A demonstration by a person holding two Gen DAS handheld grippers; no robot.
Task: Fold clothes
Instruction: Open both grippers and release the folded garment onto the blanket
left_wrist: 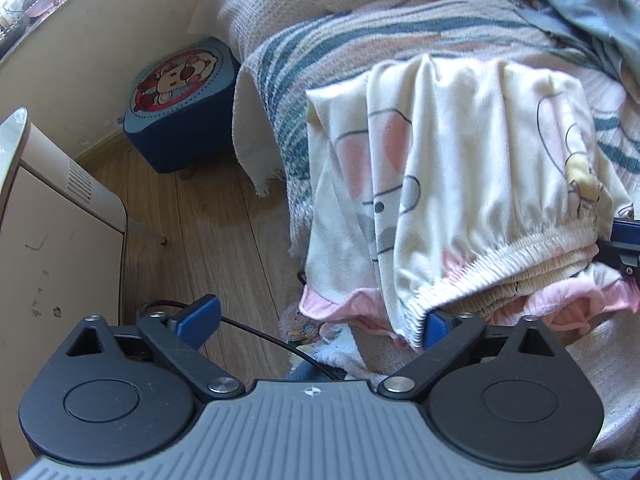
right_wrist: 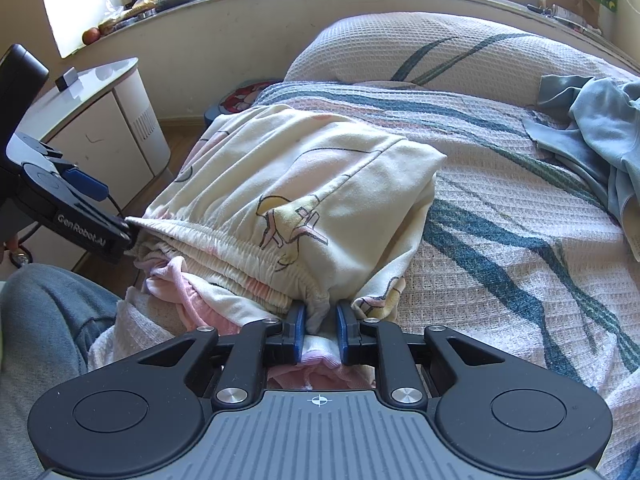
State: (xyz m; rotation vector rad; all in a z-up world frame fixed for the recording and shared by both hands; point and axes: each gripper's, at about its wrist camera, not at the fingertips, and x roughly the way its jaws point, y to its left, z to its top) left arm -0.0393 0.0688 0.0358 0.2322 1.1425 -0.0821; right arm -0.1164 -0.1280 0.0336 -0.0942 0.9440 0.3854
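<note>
Cream pyjama trousers (right_wrist: pixel 320 176) with a cartoon print and an elastic waistband lie folded on the striped bedspread (right_wrist: pixel 500 240), waistband towards me, over a pink-edged layer (right_wrist: pixel 180 280). My right gripper (right_wrist: pixel 320 326) is shut on the waistband's right corner; its tip also shows as the right gripper (left_wrist: pixel 624 244). My left gripper (left_wrist: pixel 316 324) is open wide at the waistband's left end. Its right pad (left_wrist: pixel 434 328) touches the hanging cloth (left_wrist: pixel 460 184), and the left pad (left_wrist: pixel 196 320) is over the floor. From the right wrist, the left gripper (right_wrist: pixel 92 208) sits against the waistband edge.
A grey-blue garment (right_wrist: pixel 592 136) is heaped at the bed's far right. A pillow (right_wrist: pixel 420 48) lies at the head. A blue cartoon stool (left_wrist: pixel 176 96) and a white cabinet (left_wrist: pixel 60 220) stand on the wooden floor at left, with a cable (left_wrist: pixel 256 332). A person's grey-trousered knee (right_wrist: pixel 40 320) is near.
</note>
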